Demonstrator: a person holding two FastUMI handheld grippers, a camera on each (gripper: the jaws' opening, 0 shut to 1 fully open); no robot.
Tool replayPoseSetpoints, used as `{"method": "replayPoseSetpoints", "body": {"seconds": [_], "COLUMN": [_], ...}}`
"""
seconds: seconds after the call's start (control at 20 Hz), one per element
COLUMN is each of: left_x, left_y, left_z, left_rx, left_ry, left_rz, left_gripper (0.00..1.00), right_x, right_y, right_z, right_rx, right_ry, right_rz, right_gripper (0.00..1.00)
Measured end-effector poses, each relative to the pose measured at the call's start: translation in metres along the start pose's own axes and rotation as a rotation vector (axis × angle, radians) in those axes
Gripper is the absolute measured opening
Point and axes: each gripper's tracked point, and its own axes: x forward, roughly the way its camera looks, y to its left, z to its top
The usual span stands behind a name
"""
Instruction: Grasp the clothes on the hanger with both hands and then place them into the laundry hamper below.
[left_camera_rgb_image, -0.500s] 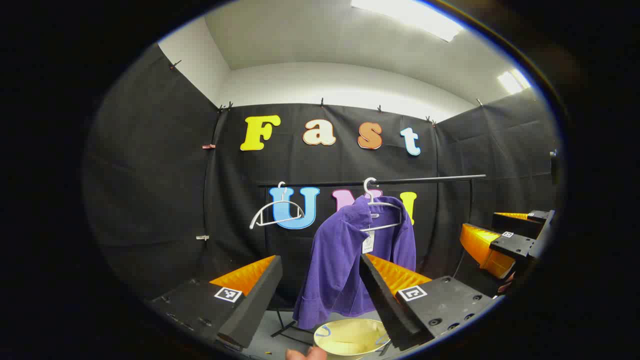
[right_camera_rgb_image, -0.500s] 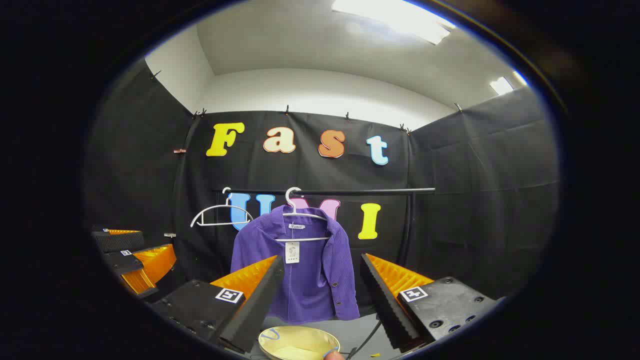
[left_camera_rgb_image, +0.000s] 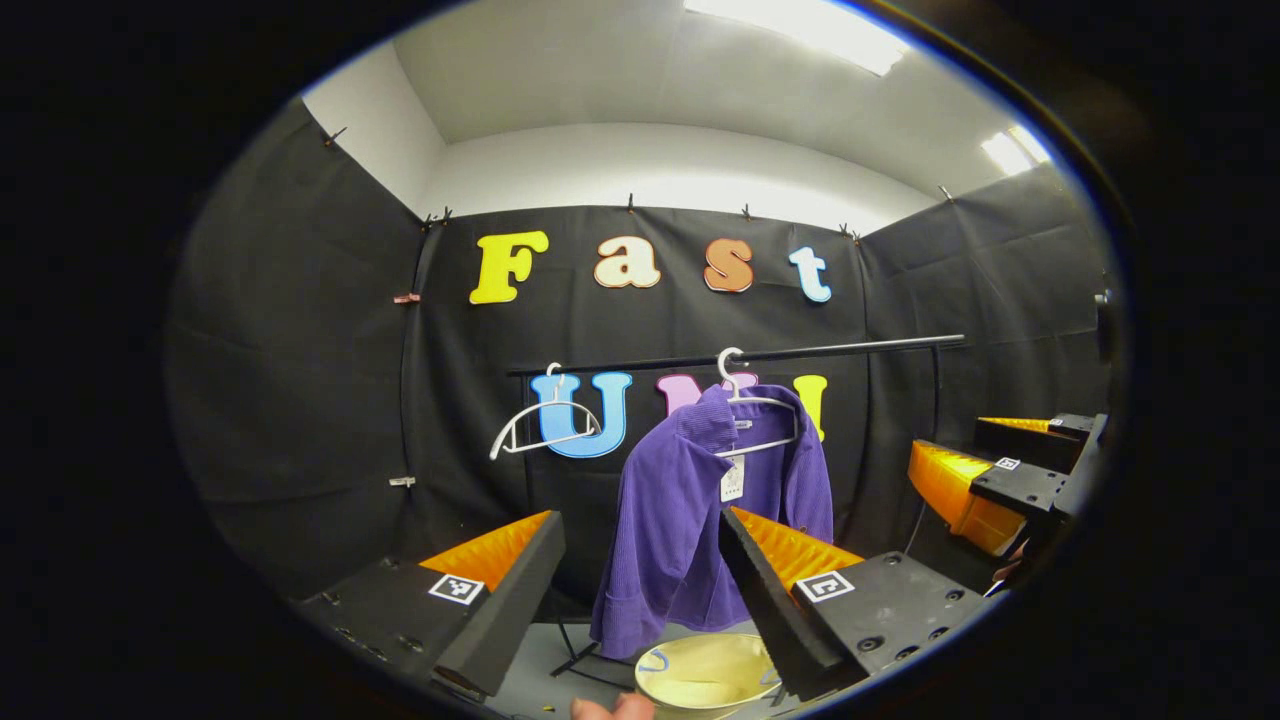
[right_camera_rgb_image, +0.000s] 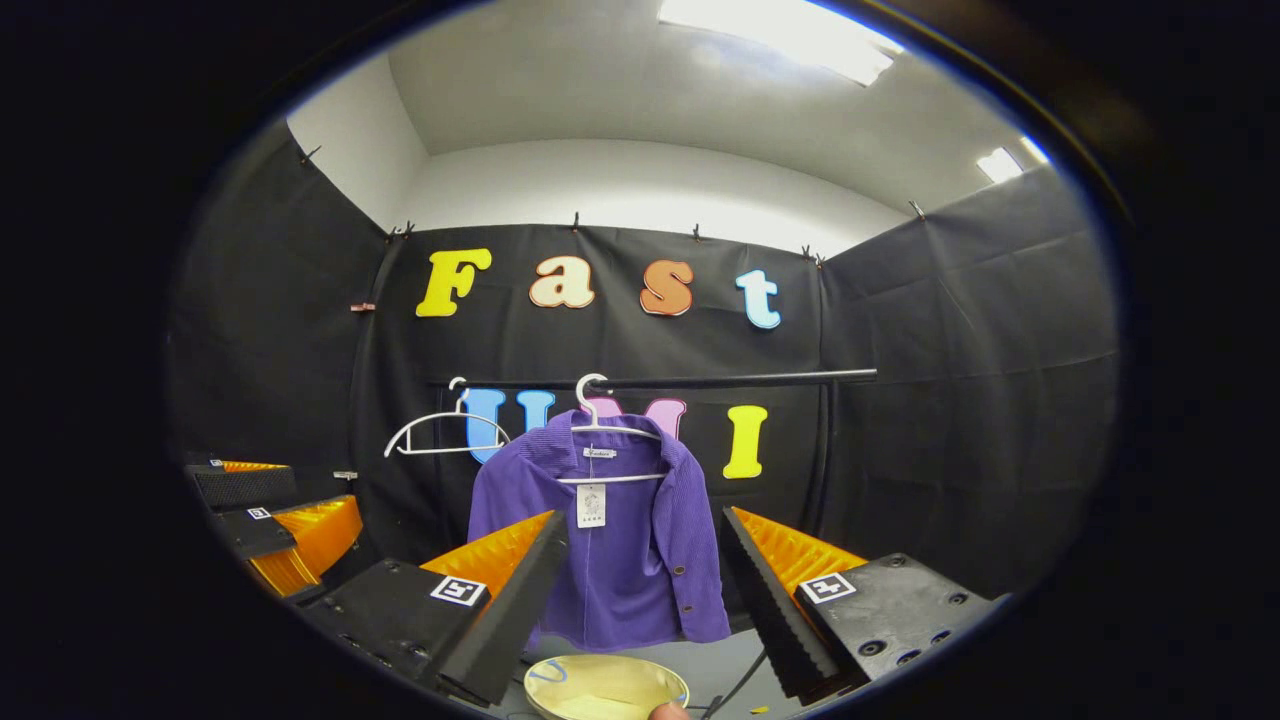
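Empty hanger (left_camera_rgb_image: 545, 425): white, on the left end of the rail (left_camera_rgb_image: 740, 355), nothing on it.
Left gripper (left_camera_rgb_image: 640, 590): jaws wide apart, holding nothing, well short of the shirt.
Purple shirt (right_camera_rgb_image: 605, 540): on a white hanger (right_camera_rgb_image: 600, 425) near the middle of the rail, open at the front, a paper tag (right_camera_rgb_image: 591, 505) under the collar.
Feel of the shirt: soft and light by the look of it, ribbed cloth, floppy, likely to fold and slide, not breakable.
Where to hold: one shoulder for each side, close to the collar, then lift up and off the hanger.
Hamper (right_camera_rgb_image: 605, 688): pale yellow, round, open top, on the floor right under the shirt.
Right gripper (right_camera_rgb_image: 640, 590): jaws wide apart too, empty, pointed at the front of the shirt, not touching yet.
Watch out: buttons or collar may catch on the hanger.
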Motion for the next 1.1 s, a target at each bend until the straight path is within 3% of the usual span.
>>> {"method": "replayPoseSetpoints", "body": {"seconds": [0.45, 1.1], "left_x": [-0.018, -0.016], "left_y": [0.016, 0.013], "left_z": [-0.008, -0.008], "left_rx": [-0.022, -0.001], "left_ry": [0.021, 0.023], "left_rz": [0.056, 0.035], "left_gripper": [0.97, 0.97], "right_x": [-0.001, -0.002], "right_y": [0.021, 0.018], "right_z": [0.001, 0.002], "right_rx": [-0.086, -0.073], "right_ry": [-0.011, 0.004], "right_rz": [0.066, 0.041], "right_gripper": [0.98, 0.98]}}
